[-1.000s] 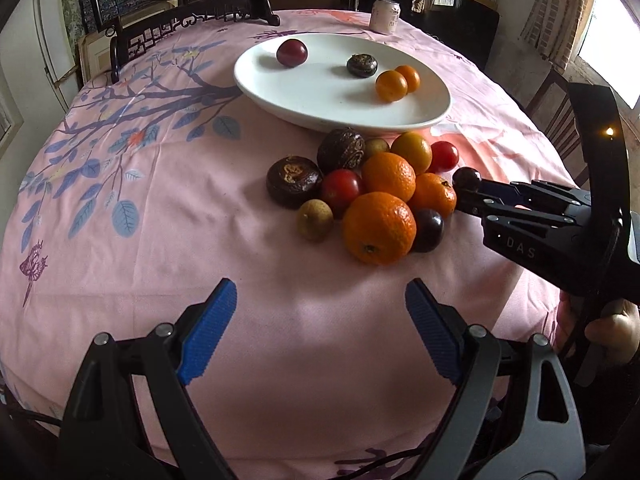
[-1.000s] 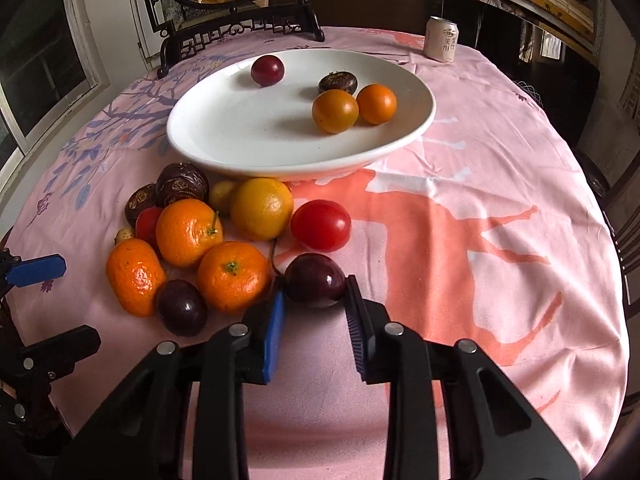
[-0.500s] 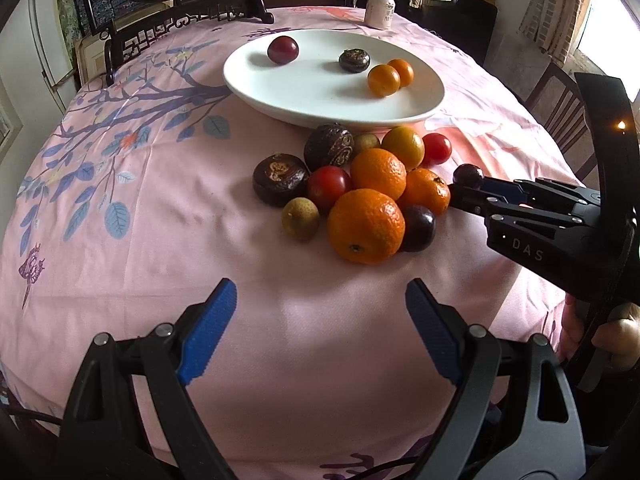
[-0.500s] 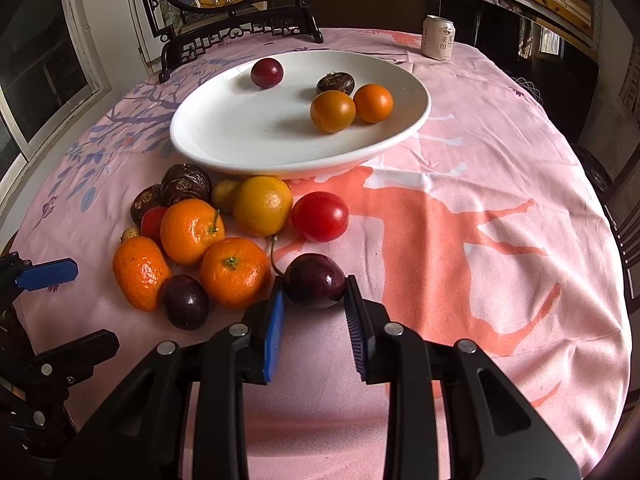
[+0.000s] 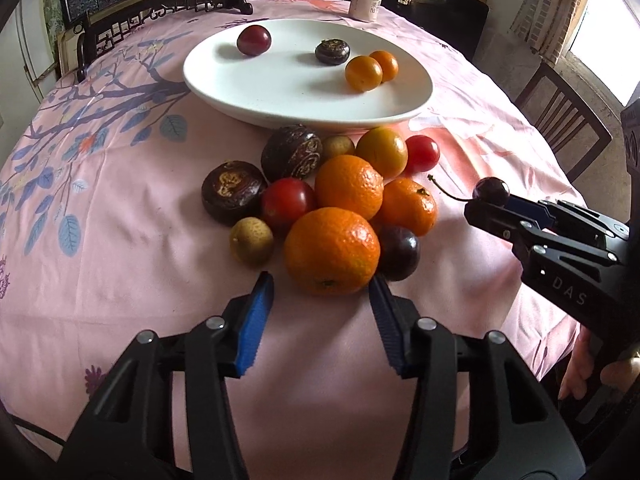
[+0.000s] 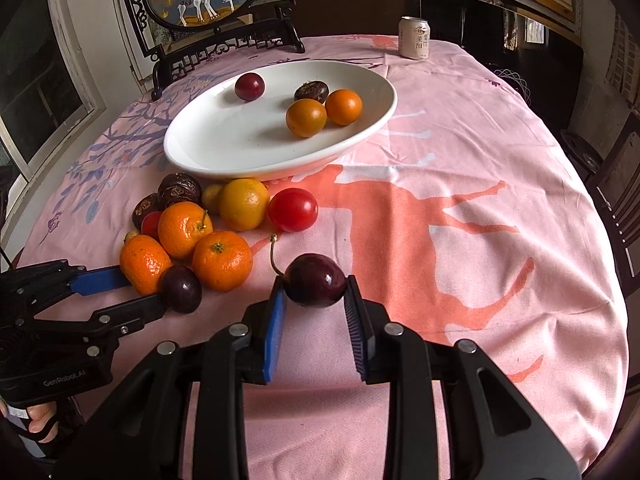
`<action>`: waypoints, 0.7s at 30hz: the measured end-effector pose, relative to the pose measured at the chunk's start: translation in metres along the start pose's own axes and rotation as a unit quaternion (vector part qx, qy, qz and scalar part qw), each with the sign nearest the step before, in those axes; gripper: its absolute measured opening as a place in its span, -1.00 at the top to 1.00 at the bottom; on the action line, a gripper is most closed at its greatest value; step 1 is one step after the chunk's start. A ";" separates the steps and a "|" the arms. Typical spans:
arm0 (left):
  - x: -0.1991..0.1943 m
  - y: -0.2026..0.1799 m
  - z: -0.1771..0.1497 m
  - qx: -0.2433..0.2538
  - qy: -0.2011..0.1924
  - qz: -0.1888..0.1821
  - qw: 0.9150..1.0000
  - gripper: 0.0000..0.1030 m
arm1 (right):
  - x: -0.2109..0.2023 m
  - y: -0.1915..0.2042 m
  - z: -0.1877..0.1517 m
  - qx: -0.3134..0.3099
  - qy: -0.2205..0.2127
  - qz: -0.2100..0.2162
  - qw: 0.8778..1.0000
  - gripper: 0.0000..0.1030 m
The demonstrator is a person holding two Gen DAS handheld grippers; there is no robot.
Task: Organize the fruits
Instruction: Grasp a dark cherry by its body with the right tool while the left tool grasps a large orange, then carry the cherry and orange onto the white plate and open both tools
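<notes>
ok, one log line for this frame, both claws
left claw: just been closing, around big orange, pads not pressing | right claw: shut on dark cherry | plate: four fruits

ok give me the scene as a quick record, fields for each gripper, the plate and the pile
right gripper: shut on a dark cherry, stem still on
left gripper: open, jaws have just been closing, tips flanking the nearest orange, not gripping it
plate: white, holds four fruits: one dark red, one dark brown, two orange
pile: loose fruits on the pink tablecloth just in front of the plate
background: drink can at the far edge
</notes>
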State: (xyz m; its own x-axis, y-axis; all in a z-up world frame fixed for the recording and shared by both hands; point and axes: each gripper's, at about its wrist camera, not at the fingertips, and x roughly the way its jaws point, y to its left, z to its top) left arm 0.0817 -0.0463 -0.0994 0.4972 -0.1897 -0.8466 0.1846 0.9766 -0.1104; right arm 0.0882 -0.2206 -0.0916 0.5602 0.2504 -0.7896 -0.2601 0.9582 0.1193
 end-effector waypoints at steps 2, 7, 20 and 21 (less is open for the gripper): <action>0.004 -0.003 0.004 0.006 -0.004 0.006 1.000 0.08 | -0.001 -0.001 0.000 0.003 0.000 0.001 1.000 0.42; 0.005 0.000 0.009 -0.002 -0.009 -0.001 1.000 0.12 | -0.005 -0.001 -0.001 0.005 -0.005 0.001 1.000 0.42; -0.022 0.003 0.003 0.001 -0.035 -0.007 0.999 0.13 | -0.015 0.008 0.004 -0.002 -0.017 -0.002 1.000 0.42; -0.023 0.003 0.003 0.000 -0.037 -0.009 0.999 0.13 | -0.016 0.009 0.004 -0.002 -0.018 -0.002 1.000 0.42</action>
State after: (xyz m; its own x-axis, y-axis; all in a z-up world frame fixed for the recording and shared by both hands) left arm 0.0732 -0.0390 -0.0783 0.5549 -0.2133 -0.8041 0.1944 0.9731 -0.1240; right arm 0.0801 -0.2151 -0.0748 0.5887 0.2513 -0.7683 -0.2615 0.9585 0.1132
